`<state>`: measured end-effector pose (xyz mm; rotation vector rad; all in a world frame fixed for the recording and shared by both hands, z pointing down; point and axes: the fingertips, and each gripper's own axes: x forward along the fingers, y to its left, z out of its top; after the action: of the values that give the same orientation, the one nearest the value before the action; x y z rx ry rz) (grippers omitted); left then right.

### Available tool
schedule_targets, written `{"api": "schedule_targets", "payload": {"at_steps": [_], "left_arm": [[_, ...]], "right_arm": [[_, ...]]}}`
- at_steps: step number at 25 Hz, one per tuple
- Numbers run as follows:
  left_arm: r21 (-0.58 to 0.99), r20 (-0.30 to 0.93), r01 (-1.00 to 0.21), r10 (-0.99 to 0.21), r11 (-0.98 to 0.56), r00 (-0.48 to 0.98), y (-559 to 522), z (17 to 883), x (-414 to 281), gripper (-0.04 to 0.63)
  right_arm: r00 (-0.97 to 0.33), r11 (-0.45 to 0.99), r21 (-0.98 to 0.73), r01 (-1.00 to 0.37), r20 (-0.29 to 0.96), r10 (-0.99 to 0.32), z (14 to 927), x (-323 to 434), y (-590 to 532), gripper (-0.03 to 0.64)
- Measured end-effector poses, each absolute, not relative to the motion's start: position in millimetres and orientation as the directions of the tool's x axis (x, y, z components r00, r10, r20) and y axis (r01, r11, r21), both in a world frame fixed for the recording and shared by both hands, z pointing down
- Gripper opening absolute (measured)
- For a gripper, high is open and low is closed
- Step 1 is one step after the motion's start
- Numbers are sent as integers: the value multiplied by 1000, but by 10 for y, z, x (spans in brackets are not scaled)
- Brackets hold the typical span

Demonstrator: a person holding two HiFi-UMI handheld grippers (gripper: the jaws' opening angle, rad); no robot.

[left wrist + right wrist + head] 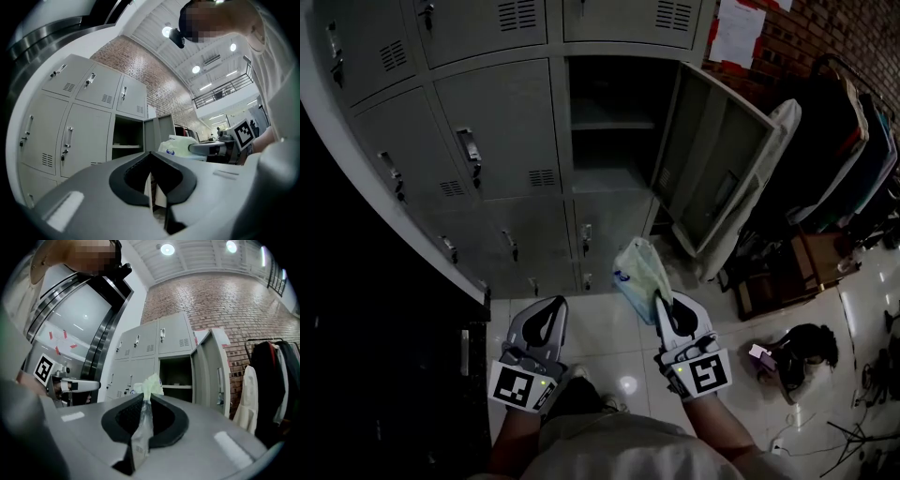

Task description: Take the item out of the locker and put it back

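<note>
Right tool [661, 302] clamps bag [637, 270], apart from locker door [712, 159] edge.

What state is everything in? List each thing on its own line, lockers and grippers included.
Locker door: swung wide open.
Neighbouring locker doors: shut.
Plastic bag: crumpled, held in the air.
Right gripper: shut on the plastic bag.
Left gripper: shut, nothing between its jaws.
</note>
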<state>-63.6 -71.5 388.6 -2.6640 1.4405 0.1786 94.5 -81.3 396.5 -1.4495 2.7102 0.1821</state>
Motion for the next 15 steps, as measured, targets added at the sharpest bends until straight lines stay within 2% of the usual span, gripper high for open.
{"api": "schedule_targets", "payload": {"at_steps": [15], "left_arm": [[-37,-153,-836,-823,-548,547,-386,3836,-542,-21]], "right_arm": [[-596,593,61,-803,-88,-798,3919,925,-564,8]]}}
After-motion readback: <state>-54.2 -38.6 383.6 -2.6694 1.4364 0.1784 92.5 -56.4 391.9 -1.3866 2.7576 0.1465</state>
